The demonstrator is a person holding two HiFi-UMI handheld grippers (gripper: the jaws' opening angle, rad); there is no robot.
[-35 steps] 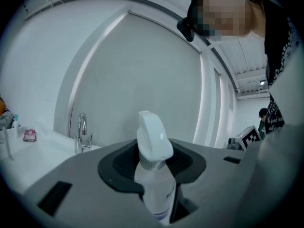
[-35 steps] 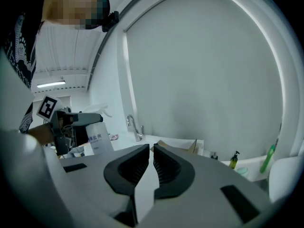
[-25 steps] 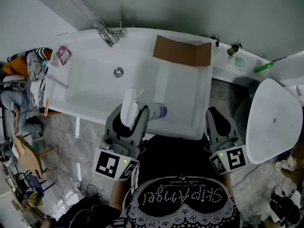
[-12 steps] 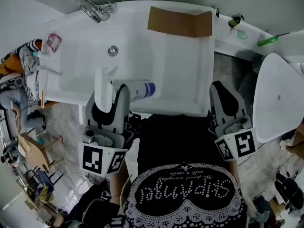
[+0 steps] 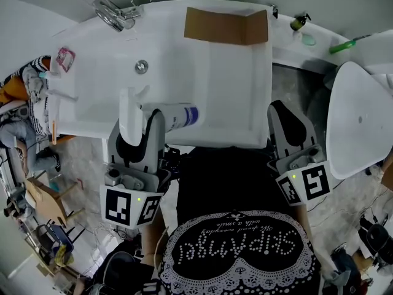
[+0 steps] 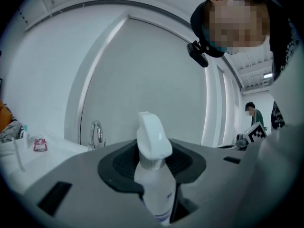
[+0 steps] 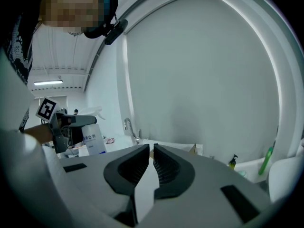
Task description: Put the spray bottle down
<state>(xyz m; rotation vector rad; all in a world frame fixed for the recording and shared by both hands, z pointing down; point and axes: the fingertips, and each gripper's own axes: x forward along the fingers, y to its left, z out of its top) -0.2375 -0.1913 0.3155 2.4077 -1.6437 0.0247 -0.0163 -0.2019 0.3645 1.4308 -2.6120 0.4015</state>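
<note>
Held the spray bottle [image 5: 178, 117] upright over the white sink's [image 5: 92, 72] near rim, long axis vertical, trigger head up, nozzle out over the basin. Faced a plain grey wall. Pinched the bottle in the left hand-held gripper [image 5: 138, 125], jaws part-spread; carried the right hand-held gripper [image 5: 284, 117] empty, jaws almost together.

Place: bathroom.
Fixtures: white bathtub [image 5: 216, 141], chrome tap [image 5: 112, 16], round drain [image 5: 141, 67].
Ledge: small bottle [image 5: 299, 22] near the tub's corner.
</note>
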